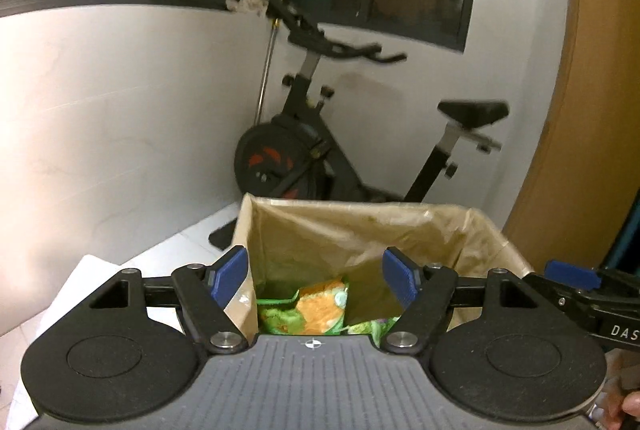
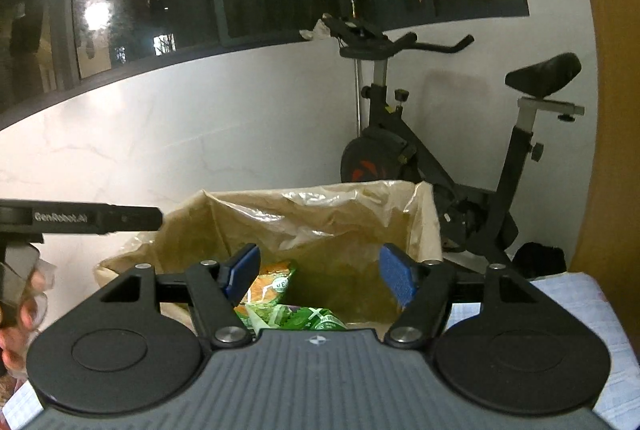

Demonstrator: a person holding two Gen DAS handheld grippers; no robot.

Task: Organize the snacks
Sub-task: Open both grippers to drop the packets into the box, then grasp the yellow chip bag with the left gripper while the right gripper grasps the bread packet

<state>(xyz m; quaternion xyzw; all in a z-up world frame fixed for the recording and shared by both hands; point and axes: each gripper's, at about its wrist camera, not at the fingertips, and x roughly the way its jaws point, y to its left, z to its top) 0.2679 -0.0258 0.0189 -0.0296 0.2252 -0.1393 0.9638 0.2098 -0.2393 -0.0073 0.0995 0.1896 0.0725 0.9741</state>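
A box lined with a tan plastic bag point(image 1: 460, 230) point(image 2: 224, 226) stands just ahead of both grippers. Inside it lie snack packets: an orange one point(image 1: 322, 304) point(image 2: 272, 284) and green ones point(image 1: 280, 320) point(image 2: 304, 318). My left gripper point(image 1: 316, 280) hangs open above the box's near edge, blue pads apart, nothing between them. My right gripper point(image 2: 318, 278) is likewise open over the box and holds nothing. Its blue fingertip point(image 1: 572, 276) shows at the right of the left wrist view. The left gripper's black body point(image 2: 80, 218) shows at the left of the right wrist view.
A black exercise bike point(image 1: 316, 150) point(image 2: 440, 170) stands against the white wall behind the box. A wooden door point(image 1: 592, 110) rises at the right. White paper sheets point(image 1: 80, 282) point(image 2: 580, 302) lie on either side of the box. A gloved hand point(image 2: 28, 310) holds the left tool.
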